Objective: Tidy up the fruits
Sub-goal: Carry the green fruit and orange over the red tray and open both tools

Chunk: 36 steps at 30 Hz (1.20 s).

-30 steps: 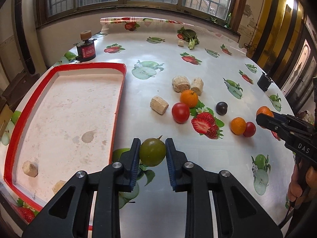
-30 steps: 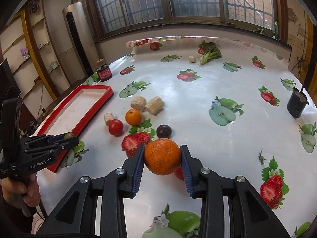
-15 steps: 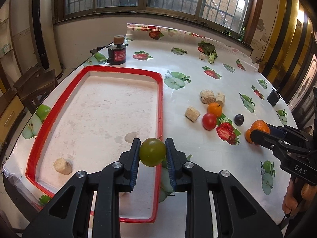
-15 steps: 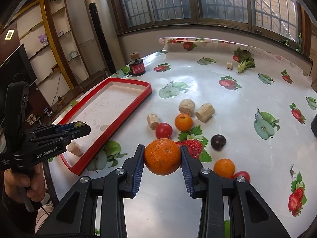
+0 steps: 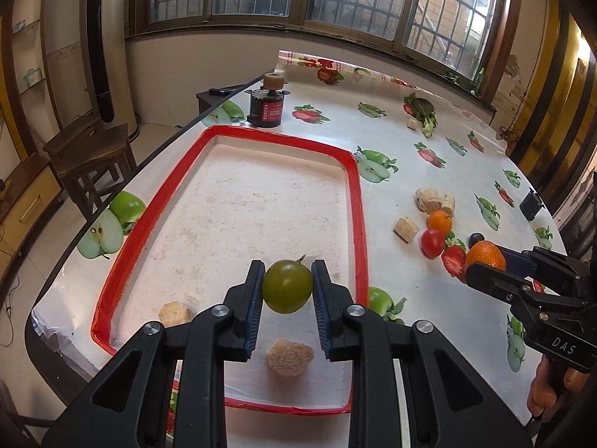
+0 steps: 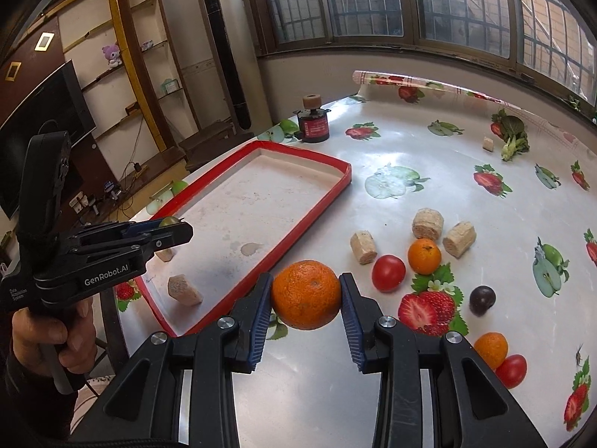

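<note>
My left gripper [image 5: 287,291] is shut on a green tomato [image 5: 287,286] and hangs above the near part of the red-rimmed tray [image 5: 359,201]. My right gripper [image 6: 305,296] is shut on a large orange [image 6: 306,294], just right of the tray's [image 6: 309,216] long rim, over the table. In the right wrist view the left gripper [image 6: 175,226] shows over the tray with the green tomato [image 6: 168,221] peeking out. On the table lie a red tomato [image 6: 388,272], a small orange [image 6: 424,255], a dark plum [image 6: 482,299], another small orange [image 6: 490,349] and a second red tomato [image 6: 511,371].
Beige cork-like chunks lie in the tray [image 5: 289,357] [image 5: 174,313] and on the table [image 6: 428,223] [image 6: 459,239] [image 6: 363,247]. A black-and-red jar [image 6: 313,123] stands beyond the tray. Leafy greens [image 6: 513,132] lie at the far right. A wooden stool [image 5: 89,156] stands left of the table.
Both grippers have moved left with their fruit. The left one went from over the tablecloth to above the tray; the right one went from the fruit cluster to the tray's rim.
</note>
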Tool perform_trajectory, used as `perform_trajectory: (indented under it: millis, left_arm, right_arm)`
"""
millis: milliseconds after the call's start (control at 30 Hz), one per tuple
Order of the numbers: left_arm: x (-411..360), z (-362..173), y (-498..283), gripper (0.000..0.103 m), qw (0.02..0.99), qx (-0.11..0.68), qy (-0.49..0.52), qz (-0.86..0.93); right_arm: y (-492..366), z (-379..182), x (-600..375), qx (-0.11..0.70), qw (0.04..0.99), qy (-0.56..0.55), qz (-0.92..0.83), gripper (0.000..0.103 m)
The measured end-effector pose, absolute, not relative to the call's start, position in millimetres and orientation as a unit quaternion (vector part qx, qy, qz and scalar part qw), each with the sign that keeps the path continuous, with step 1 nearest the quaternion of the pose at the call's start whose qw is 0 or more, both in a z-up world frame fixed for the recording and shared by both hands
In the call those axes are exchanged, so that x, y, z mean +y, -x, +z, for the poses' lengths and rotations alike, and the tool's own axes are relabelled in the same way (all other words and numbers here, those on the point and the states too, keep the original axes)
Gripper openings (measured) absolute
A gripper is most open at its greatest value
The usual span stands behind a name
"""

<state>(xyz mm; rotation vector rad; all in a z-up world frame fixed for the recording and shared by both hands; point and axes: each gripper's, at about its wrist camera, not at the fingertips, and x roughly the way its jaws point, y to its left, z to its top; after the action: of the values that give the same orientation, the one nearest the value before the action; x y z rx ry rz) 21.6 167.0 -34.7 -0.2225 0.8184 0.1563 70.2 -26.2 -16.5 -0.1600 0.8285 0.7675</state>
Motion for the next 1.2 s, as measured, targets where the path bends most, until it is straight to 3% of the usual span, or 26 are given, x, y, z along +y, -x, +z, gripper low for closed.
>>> perform_trajectory:
  millis: [733, 1200]
  left_arm:
    - [221, -45, -31, 0.023, 0.895, 0.410, 0.136, 0.109]
    - [236, -74, -53, 0.023, 0.874, 0.451, 0.136, 0.117]
  right_arm:
    - [-79, -22, 49, 0.403, 0.809, 0.082, 0.420, 0.036]
    - [-92, -62, 99, 0.437, 0.776, 0.124, 0.438, 0.036]
